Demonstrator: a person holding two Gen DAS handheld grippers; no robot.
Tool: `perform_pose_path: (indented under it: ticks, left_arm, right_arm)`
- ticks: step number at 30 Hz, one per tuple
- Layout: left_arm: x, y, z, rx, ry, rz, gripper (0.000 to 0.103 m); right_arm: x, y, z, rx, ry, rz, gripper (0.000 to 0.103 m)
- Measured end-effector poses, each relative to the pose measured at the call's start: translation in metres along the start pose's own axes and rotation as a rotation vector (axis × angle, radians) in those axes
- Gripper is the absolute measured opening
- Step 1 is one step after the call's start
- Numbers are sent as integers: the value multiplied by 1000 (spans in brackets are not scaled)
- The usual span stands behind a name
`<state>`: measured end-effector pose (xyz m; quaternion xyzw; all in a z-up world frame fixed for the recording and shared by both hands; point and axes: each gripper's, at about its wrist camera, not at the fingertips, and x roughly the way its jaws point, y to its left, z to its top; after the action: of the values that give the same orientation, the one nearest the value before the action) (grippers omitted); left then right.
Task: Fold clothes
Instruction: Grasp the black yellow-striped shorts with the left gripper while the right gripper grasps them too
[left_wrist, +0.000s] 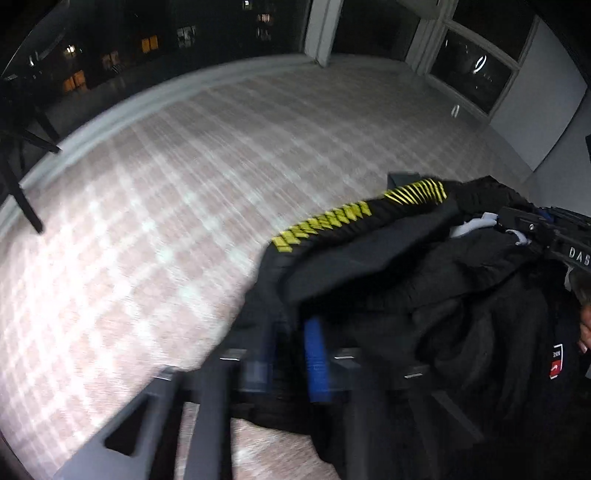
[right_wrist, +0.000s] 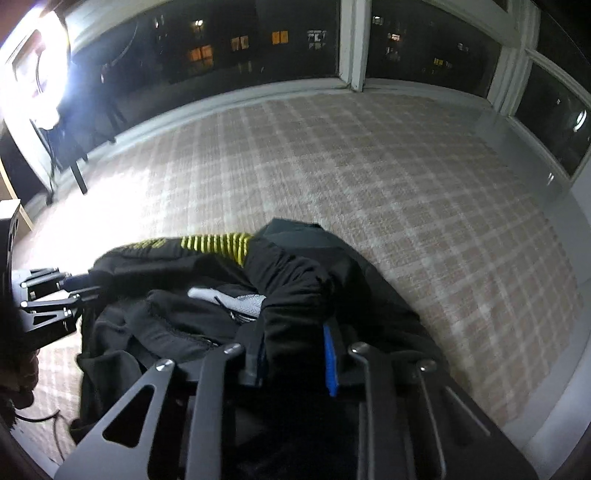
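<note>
Left gripper (left_wrist: 291, 354) and right gripper (right_wrist: 295, 354) each pinch bunched black yellow-striped fabric garment (right_wrist: 207, 291) above pink-checked carpet (right_wrist: 369, 166) | risk: thin pinch may slip, dropping the fold.

Checked carpet (right_wrist: 369, 177), dark night windows (right_wrist: 424, 40)

Left gripper (left_wrist: 291, 354), blurred, its 2 blue-padded fingers (left_wrist: 316, 362) clamped on a bunched black garment (left_wrist: 424, 295) with a yellow-striped band (left_wrist: 351, 218), over a checked pink cloth (left_wrist: 166, 206). Right gripper (left_wrist: 517, 227) grips the garment's far edge.
</note>
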<state>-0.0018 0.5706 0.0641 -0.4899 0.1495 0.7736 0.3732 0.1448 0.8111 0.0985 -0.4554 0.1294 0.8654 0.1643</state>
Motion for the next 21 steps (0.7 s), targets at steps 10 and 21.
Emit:
perform_pose_path:
  ticks: [10, 21]
  left_arm:
    - [-168, 44, -36, 41, -216, -14, 10]
    - [-260, 141, -208, 20, -76, 141, 25]
  right_arm:
    - [-143, 64, 10, -19, -292, 275, 18]
    - [-121, 185, -87, 4, -67, 372, 18]
